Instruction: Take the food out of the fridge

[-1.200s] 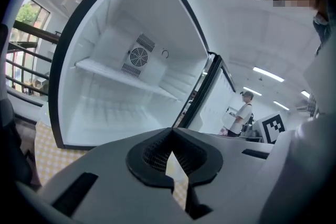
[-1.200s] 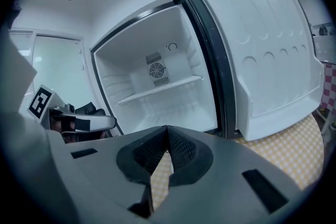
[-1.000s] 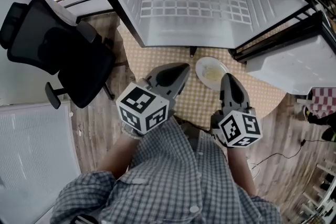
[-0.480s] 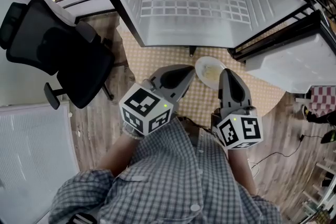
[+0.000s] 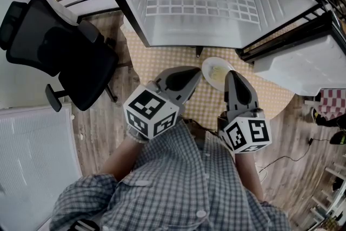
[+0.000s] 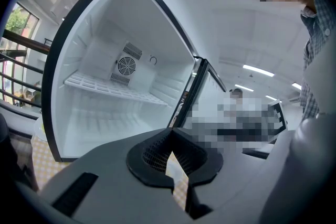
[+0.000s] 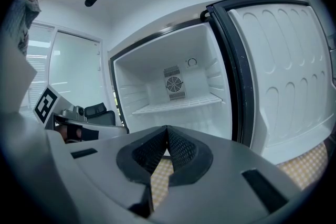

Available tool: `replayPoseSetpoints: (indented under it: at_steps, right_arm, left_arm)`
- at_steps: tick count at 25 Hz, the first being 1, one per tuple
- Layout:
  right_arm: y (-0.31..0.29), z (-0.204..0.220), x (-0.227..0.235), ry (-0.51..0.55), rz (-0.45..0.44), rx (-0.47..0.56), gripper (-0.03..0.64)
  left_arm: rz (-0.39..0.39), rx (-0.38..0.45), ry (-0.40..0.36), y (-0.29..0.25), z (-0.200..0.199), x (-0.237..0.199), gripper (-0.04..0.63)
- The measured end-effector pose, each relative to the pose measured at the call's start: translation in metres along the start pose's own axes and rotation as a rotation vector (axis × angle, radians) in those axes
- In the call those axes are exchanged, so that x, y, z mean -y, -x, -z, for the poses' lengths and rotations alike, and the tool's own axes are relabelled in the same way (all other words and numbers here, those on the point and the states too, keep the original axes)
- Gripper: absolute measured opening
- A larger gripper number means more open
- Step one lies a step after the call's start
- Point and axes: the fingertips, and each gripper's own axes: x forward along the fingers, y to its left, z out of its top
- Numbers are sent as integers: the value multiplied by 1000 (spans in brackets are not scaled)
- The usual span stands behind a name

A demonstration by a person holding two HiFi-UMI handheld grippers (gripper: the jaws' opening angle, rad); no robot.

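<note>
The fridge point(image 5: 203, 2) stands open, its white inside bare except for a wire shelf point(image 5: 200, 2). It also shows in the left gripper view point(image 6: 105, 86) and the right gripper view point(image 7: 173, 86). In front of it a white plate point(image 5: 218, 72) with pale food rests on a round table with a checked cloth point(image 5: 157, 59). My left gripper point(image 5: 194, 71) is shut and empty, just left of the plate. My right gripper point(image 5: 231, 75) hangs at the plate's right rim, shut too, nothing in it. In their own views both pairs of jaws meet at the tip: the left gripper point(image 6: 170, 132), the right gripper point(image 7: 167, 128).
The fridge door point(image 5: 303, 62) swings out to the right, its white inner side point(image 7: 283, 71) beside my right gripper. A black office chair point(image 5: 54, 46) stands left of the table. A white panel point(image 5: 32, 159) lies at lower left. A red checked cloth point(image 5: 331, 101) and cables lie at far right.
My right gripper has risen a little beside the plate. The left gripper has hardly moved. Both stay shut.
</note>
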Motion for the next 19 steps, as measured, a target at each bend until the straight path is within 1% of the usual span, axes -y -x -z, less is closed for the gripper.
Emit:
replayPoseSetpoints:
  at_steps: [19]
  right_arm:
    - [2,6,4,7,5,-14,9]
  left_arm:
    - [10,-14,-2,-4,4,2,6]
